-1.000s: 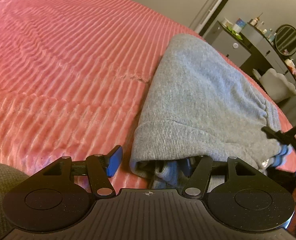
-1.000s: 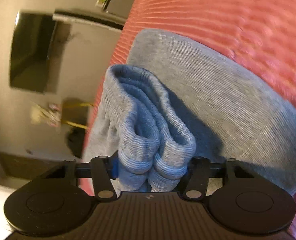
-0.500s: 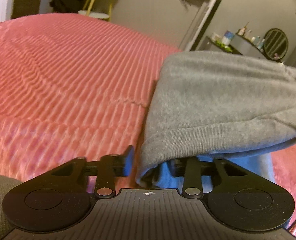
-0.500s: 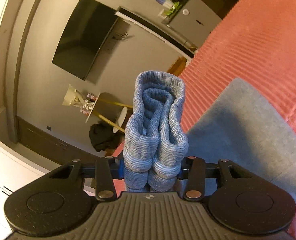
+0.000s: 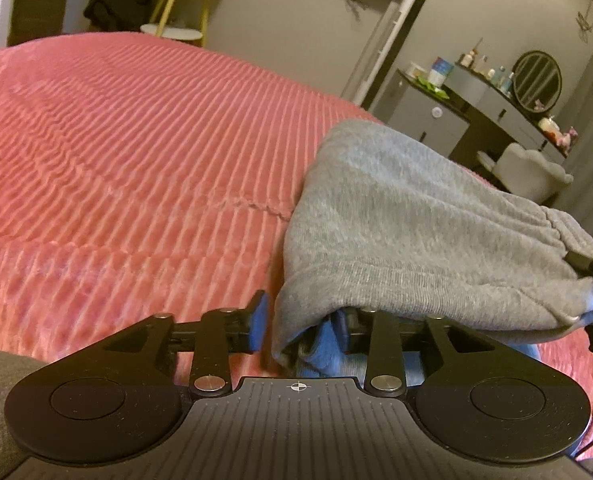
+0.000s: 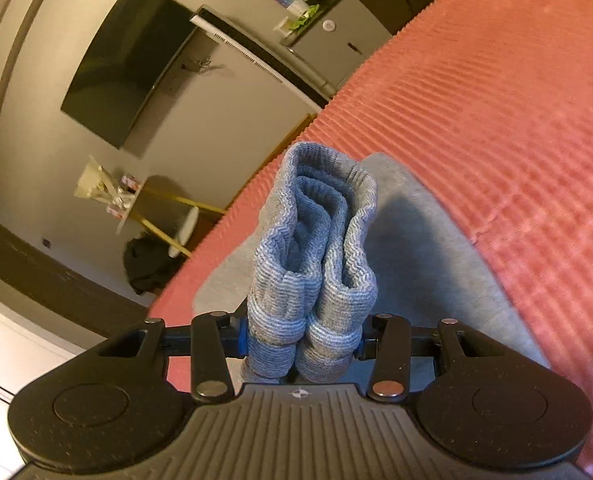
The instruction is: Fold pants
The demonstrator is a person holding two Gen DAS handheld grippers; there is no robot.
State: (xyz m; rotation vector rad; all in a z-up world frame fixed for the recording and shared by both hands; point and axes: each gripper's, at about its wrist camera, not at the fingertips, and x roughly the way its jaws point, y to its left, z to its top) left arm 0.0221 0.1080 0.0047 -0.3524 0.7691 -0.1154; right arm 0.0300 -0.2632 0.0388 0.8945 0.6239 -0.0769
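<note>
Pants drape over the left gripper's far fingers (pad hidden).

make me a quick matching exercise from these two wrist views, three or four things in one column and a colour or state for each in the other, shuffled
Things:
1. bedspread
2. pants
3. right gripper
4. round mirror

States:
a. grey, one end lifted off the bed
b. on the dresser by the wall
c. pink, ribbed
d. clamped on bunched ribbed cuffs

Pairs: 1-c, 2-a, 3-d, 4-b

black tongs — blue pads, silver rivets, ribbed grey base
</note>
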